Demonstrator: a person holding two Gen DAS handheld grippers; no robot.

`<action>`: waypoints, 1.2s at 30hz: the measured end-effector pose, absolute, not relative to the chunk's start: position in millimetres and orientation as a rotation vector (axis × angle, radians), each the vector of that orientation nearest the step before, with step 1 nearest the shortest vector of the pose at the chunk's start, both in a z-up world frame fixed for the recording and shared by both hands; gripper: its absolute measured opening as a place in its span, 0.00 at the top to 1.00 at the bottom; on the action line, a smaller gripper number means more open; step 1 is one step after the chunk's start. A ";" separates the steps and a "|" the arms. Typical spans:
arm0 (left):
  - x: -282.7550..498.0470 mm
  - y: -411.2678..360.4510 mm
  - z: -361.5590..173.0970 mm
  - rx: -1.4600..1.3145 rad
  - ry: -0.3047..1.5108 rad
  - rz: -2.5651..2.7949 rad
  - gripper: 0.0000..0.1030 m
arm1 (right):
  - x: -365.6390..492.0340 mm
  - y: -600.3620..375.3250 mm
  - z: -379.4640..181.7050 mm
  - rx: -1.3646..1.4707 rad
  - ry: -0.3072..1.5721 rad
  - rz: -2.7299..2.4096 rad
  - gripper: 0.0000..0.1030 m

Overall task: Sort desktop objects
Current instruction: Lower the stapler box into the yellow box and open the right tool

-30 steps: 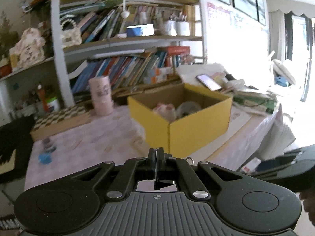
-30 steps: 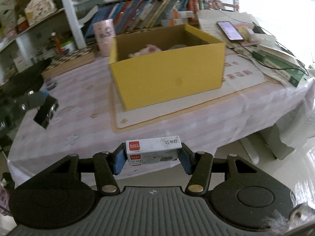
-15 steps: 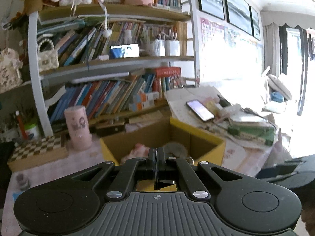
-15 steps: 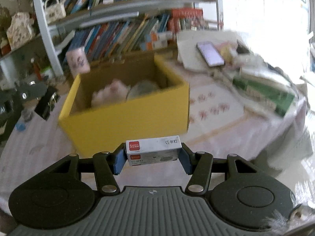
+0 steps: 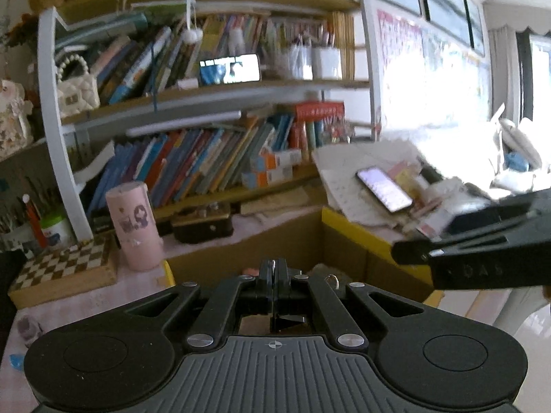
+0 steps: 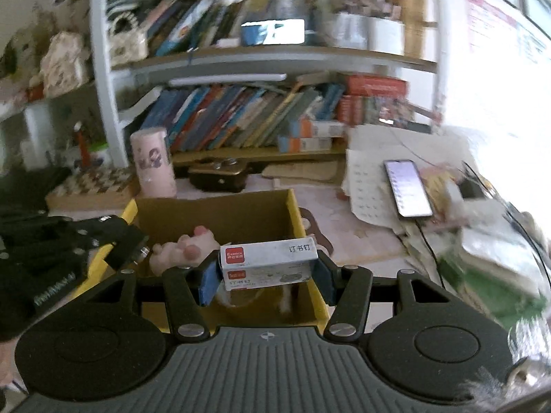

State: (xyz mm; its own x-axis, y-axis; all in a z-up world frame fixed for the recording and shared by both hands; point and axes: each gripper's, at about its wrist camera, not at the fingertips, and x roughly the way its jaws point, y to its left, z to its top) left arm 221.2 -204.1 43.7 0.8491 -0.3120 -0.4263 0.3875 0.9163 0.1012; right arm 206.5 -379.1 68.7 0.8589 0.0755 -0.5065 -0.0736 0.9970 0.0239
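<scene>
My right gripper [image 6: 268,270] is shut on a small white staple box [image 6: 268,263] with a red label, held over the open yellow cardboard box [image 6: 296,216]. A pink plush toy [image 6: 187,253] lies inside that box. My left gripper [image 5: 273,275] is shut and empty, hovering over the same yellow box [image 5: 358,234] from its left side. The left gripper also shows in the right wrist view [image 6: 113,244], and the right gripper shows in the left wrist view [image 5: 482,254].
A pink cylinder tin [image 6: 153,163] and a checkered board box [image 5: 65,268] stand behind the box. A dark case [image 6: 220,175] sits at the shelf foot. A lit phone [image 6: 408,187] lies on papers at right. A bookshelf [image 5: 206,158] fills the back.
Both grippers have moved forward and up over the yellow box; the staple box now hangs above its opening. The grips have not changed.
</scene>
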 end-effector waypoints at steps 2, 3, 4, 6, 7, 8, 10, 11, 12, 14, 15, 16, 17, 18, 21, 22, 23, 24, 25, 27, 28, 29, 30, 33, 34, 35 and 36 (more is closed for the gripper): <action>226.8 -208.0 37.1 0.199 0.441 -0.362 1.00 | 219.5 -378.5 65.4 -0.034 0.541 0.111 0.49; 229.8 -209.3 34.1 0.204 0.453 -0.358 1.00 | 225.7 -378.4 63.4 -0.050 0.545 0.127 0.49; 232.6 -210.3 31.1 0.208 0.466 -0.354 1.00 | 231.0 -378.4 61.0 -0.064 0.550 0.140 0.49; 238.5 -212.1 25.5 0.215 0.490 -0.342 1.00 | 242.8 -378.2 55.7 -0.090 0.566 0.162 0.49; 241.2 -212.8 23.3 0.218 0.500 -0.336 1.00 | 247.3 -378.1 53.2 -0.100 0.573 0.171 0.49; 243.5 -213.6 21.2 0.221 0.509 -0.331 1.00 | 252.3 -377.3 50.0 -0.114 0.584 0.184 0.49; 247.6 -215.3 17.2 0.228 0.529 -0.325 1.00 | 259.9 -375.6 44.8 -0.140 0.602 0.206 0.49; 249.6 -216.0 15.3 0.232 0.537 -0.323 1.00 | 263.7 -374.4 42.6 -0.154 0.612 0.219 0.49; 251.9 -217.2 13.0 0.235 0.547 -0.323 1.00 | 267.0 -373.2 40.3 -0.166 0.620 0.229 0.49; 255.4 -217.9 9.3 0.239 0.564 -0.319 1.00 | 274.5 -370.6 35.0 -0.192 0.640 0.252 0.49; 257.4 -218.0 7.0 0.240 0.574 -0.316 1.00 | 277.4 -369.6 32.4 -0.203 0.649 0.262 0.49; 259.3 -218.0 5.0 0.241 0.585 -0.312 1.00 | 280.4 -368.4 29.5 -0.213 0.662 0.273 0.49; 260.6 -217.9 3.1 0.242 0.596 -0.308 1.00 | 283.6 -367.1 26.5 -0.222 0.674 0.281 0.49; 262.3 -217.2 1.2 0.244 0.608 -0.305 1.00 | 287.2 -366.5 23.7 -0.232 0.689 0.292 0.49; 265.2 -215.2 -3.9 0.244 0.634 -0.295 1.00 | 294.8 -362.8 15.3 -0.258 0.734 0.324 0.49; 266.1 -214.5 -5.6 0.243 0.645 -0.292 1.00 | 297.0 -361.5 13.1 -0.266 0.747 0.334 0.49; 266.7 -213.7 -7.2 0.241 0.654 -0.289 1.00 | 299.2 -360.2 10.6 -0.273 0.762 0.345 0.49; 267.4 -213.2 -9.0 0.239 0.664 -0.287 1.00 | 302.0 -358.7 7.5 -0.279 0.784 0.360 0.49; 268.3 -212.5 -10.6 0.237 0.674 -0.287 1.00 | 304.1 -357.7 4.8 -0.280 0.801 0.369 0.49; 268.9 -210.5 -12.2 0.218 0.683 -0.286 1.00 | 305.0 -351.4 1.4 -0.334 0.799 0.377 0.49; 269.3 -209.8 -12.5 0.210 0.686 -0.287 1.00 | 305.2 -349.7 0.6 -0.347 0.797 0.380 0.49; 269.4 -209.6 -12.8 0.209 0.686 -0.287 1.00 | 305.3 -348.8 -0.1 -0.356 0.796 0.382 0.49; 269.3 -209.5 -13.1 0.210 0.684 -0.287 1.00 | 305.8 -347.7 -0.5 -0.364 0.796 0.382 0.49; 268.9 -209.0 -13.3 0.209 0.682 -0.290 1.00 | 306.3 -344.9 -1.9 -0.388 0.794 0.389 0.49; 269.0 -209.1 -13.3 0.210 0.682 -0.290 1.00 | 305.7 -344.0 -2.6 -0.395 0.793 0.392 0.49; 268.7 -209.0 -13.2 0.211 0.679 -0.289 0.99 | 305.0 -343.8 -3.1 -0.395 0.791 0.394 0.48; 268.2 -209.1 -12.7 0.212 0.674 -0.287 0.99 | 305.1 -343.5 -3.2 -0.393 0.791 0.393 0.48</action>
